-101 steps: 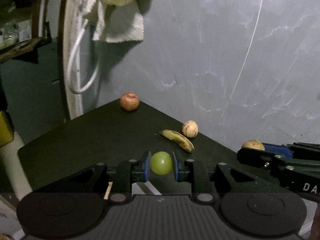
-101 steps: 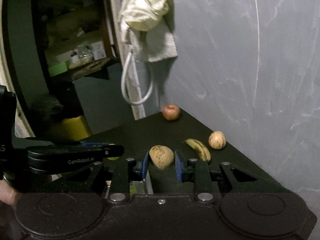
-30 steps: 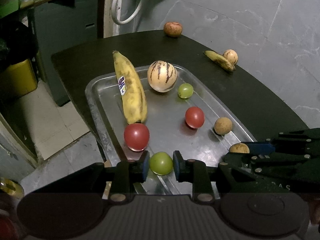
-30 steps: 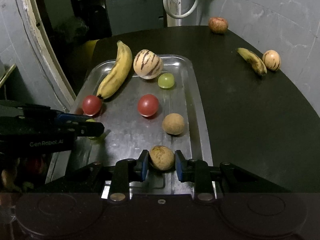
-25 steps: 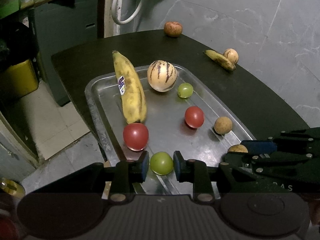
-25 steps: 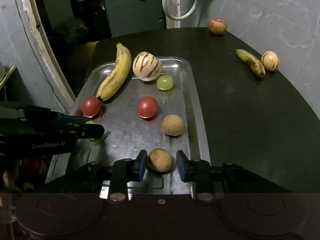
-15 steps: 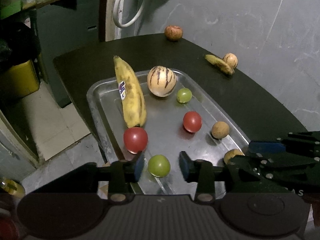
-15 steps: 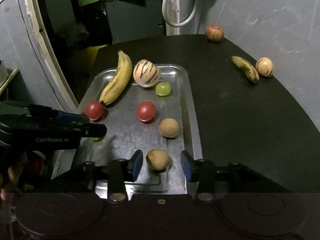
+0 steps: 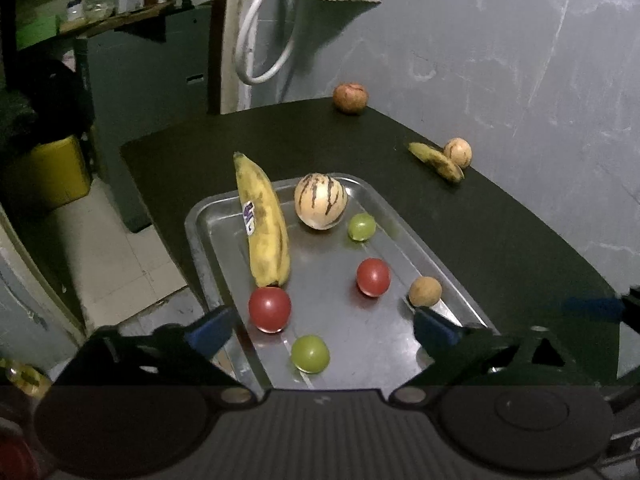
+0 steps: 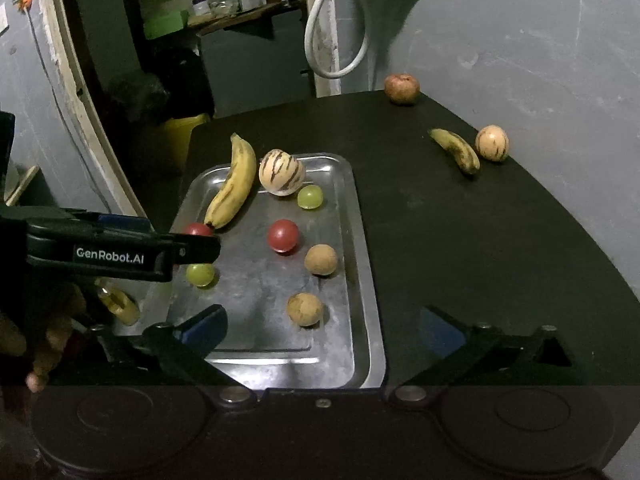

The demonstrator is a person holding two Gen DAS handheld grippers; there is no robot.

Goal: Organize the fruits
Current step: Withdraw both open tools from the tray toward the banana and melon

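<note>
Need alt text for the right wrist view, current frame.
Open right gripper hangs over a metal tray on a dark table, nothing between its fingers. The tray holds a banana, a striped melon, two red, two green and two brown fruits; three more fruits sit by the wall.

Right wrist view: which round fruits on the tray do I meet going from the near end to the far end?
Brown fruit → green fruit → second brown fruit → red tomato → far green fruit → striped melon.
</note>
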